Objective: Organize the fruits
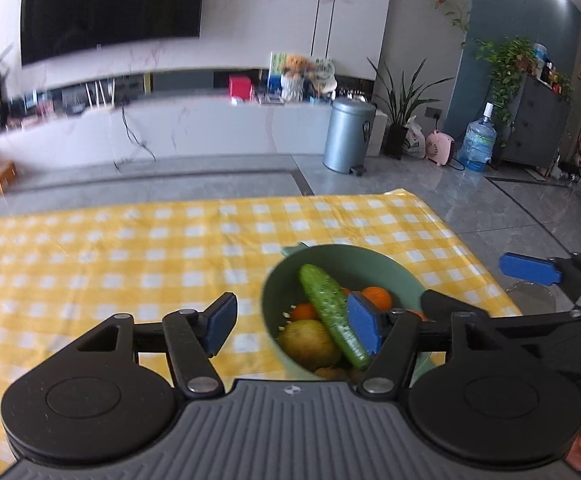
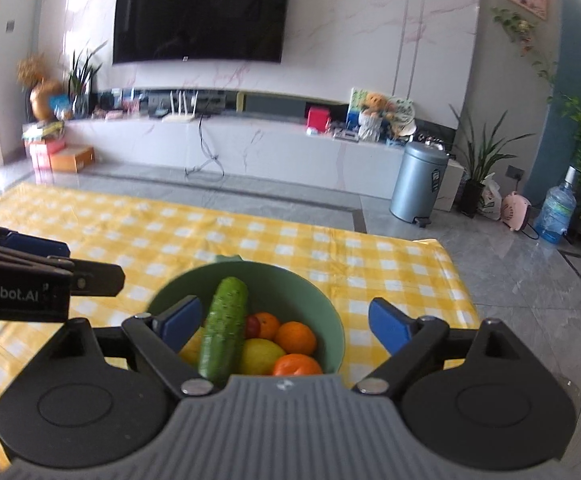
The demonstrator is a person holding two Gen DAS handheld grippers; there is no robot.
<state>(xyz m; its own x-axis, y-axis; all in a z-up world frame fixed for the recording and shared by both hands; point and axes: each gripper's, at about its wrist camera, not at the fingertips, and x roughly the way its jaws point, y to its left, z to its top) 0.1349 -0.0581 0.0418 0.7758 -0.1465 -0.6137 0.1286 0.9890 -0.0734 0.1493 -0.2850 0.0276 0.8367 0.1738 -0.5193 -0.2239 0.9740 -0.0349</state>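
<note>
A green bowl [image 1: 374,266] stands on the yellow checked tablecloth [image 1: 130,264], near its right end. In it lie a green cucumber [image 1: 324,304], oranges [image 1: 376,296] and a yellow-brown fruit [image 1: 310,342]. My left gripper [image 1: 292,328] hovers open above the bowl's near left rim, nothing between its blue pads. The right wrist view looks down on the same bowl [image 2: 314,280]: cucumber [image 2: 224,328], oranges [image 2: 295,338], a lemon [image 2: 258,354], a small red fruit [image 2: 252,324]. My right gripper [image 2: 286,324] is open above the bowl, holding nothing. Each gripper shows at the edge of the other's view: right gripper [image 1: 490,284], left gripper [image 2: 70,258].
The tablecloth stretches left and beyond the bowl with nothing on it. A clear glass dish [image 1: 530,300] sits at the table's right edge, partly hidden. Past the far edge are a grey floor, a metal bin [image 2: 418,184] and a white TV cabinet [image 2: 250,148].
</note>
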